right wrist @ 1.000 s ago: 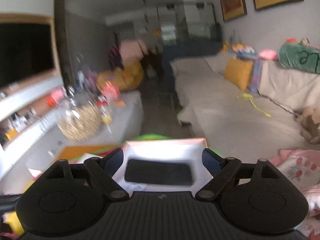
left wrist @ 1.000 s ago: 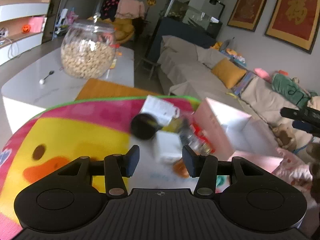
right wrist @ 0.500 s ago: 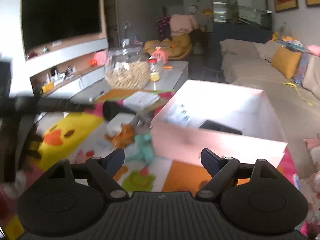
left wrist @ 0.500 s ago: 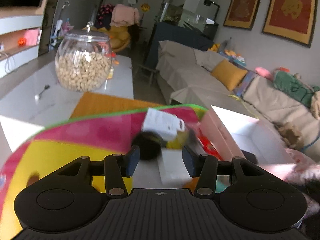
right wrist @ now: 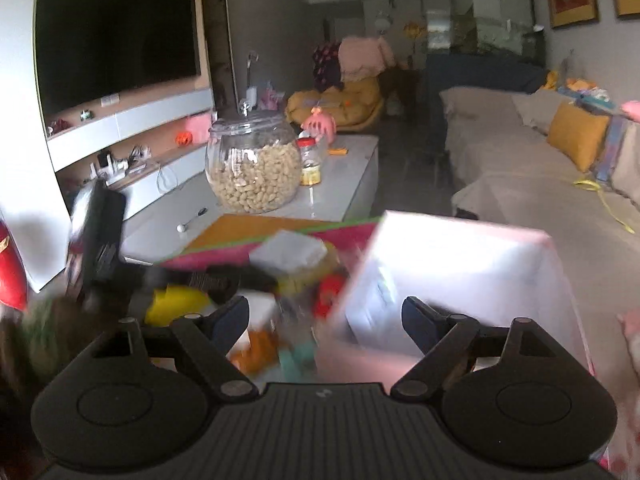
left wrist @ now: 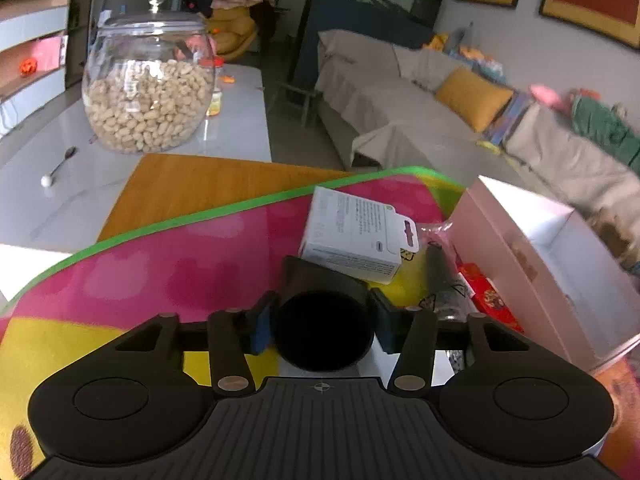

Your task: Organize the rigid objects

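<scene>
Left wrist view: left tool (left wrist: 322,322) straddled the black cylinder (left wrist: 323,330) lying on the play mat (left wrist: 168,264), pads beside it, contact unclear; squeezing squarely would stop it rolling. Tool pointed downward.

Right wrist view: right tool (right wrist: 325,320) gaped empty, aimed downward at the white box's (right wrist: 460,276) left wall.

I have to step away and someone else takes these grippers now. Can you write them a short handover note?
Left gripper: jaws either side of the black cylinder on the mat; whether it is gripped is unclear.
Right gripper: open, empty, over the blurred clutter beside the pink box.
White carton, a clear packet and a red packet lie on the mat by the box.
Box contents not visible.
Left: move these into the box.
</scene>
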A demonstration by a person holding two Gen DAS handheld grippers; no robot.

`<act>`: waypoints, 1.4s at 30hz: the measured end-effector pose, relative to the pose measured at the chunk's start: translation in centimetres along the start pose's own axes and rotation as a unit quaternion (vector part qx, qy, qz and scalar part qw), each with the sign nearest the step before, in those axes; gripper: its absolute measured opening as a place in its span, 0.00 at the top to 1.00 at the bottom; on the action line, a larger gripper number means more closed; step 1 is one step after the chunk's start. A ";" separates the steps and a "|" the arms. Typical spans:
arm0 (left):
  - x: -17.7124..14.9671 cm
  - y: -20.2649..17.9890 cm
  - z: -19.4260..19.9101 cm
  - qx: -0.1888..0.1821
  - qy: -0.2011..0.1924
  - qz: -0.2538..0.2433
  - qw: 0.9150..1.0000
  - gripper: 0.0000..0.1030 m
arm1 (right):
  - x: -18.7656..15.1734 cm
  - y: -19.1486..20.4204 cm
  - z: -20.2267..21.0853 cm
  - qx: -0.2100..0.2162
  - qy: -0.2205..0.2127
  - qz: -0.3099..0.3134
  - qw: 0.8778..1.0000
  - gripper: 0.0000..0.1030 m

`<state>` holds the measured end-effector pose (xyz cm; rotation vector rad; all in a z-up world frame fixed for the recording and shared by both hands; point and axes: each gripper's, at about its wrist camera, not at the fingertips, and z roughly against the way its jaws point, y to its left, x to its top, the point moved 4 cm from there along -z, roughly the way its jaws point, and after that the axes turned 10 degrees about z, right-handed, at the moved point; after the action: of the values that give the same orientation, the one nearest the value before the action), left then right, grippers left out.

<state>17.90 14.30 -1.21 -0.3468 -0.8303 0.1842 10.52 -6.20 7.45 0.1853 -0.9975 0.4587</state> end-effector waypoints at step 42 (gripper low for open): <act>-10.8 -2.5 10.5 -0.130 0.062 -0.068 0.987 0.48 | -5.0 -1.4 7.0 0.082 0.061 -0.069 0.992 0.77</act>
<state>2.99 11.18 -1.16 -0.5396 -0.7533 -0.0742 3.54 -11.36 7.10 0.3678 -0.8221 0.4212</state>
